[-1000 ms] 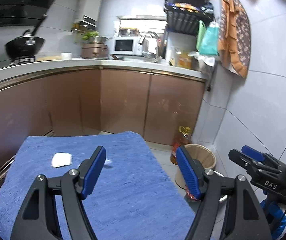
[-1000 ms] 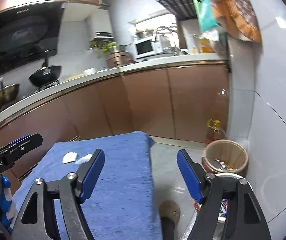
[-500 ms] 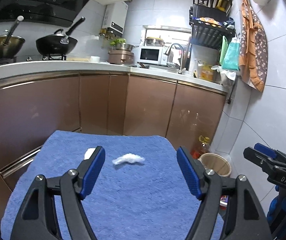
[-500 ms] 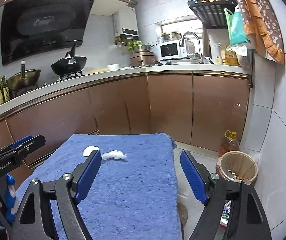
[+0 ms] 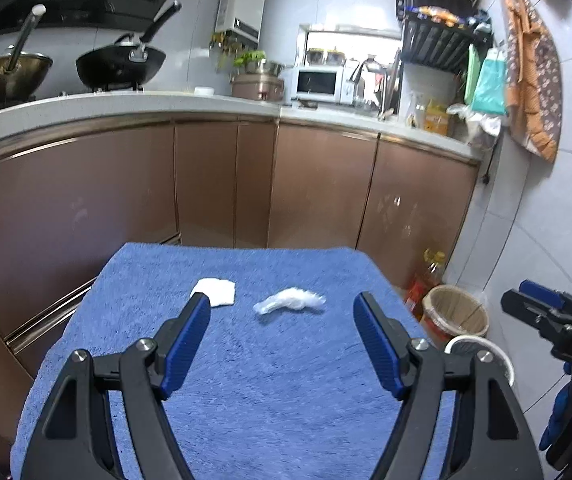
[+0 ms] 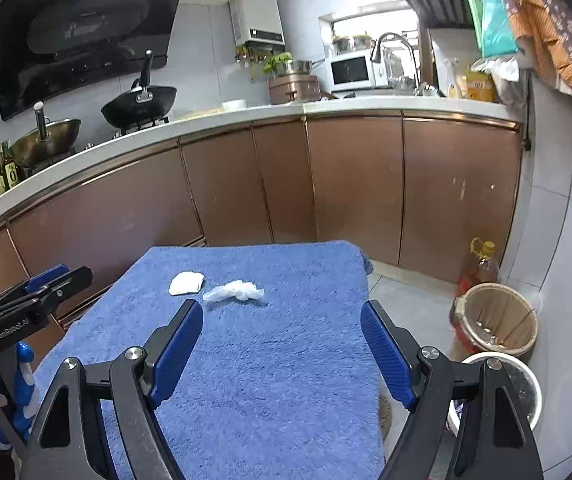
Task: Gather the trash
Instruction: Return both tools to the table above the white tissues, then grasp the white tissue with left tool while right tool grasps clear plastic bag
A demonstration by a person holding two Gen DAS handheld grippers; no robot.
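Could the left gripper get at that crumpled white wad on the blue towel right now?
Probably yes. The left gripper is open and empty, and the crumpled white wad lies just ahead between its fingers on the blue towel, with nothing in between.

The left gripper [image 5: 281,306] is held level with its blue-padded jaws spread wide, nothing gripped between them. The right gripper [image 6: 281,314] is carried beside it (seen at the other view's edge), jaws equally wide apart.
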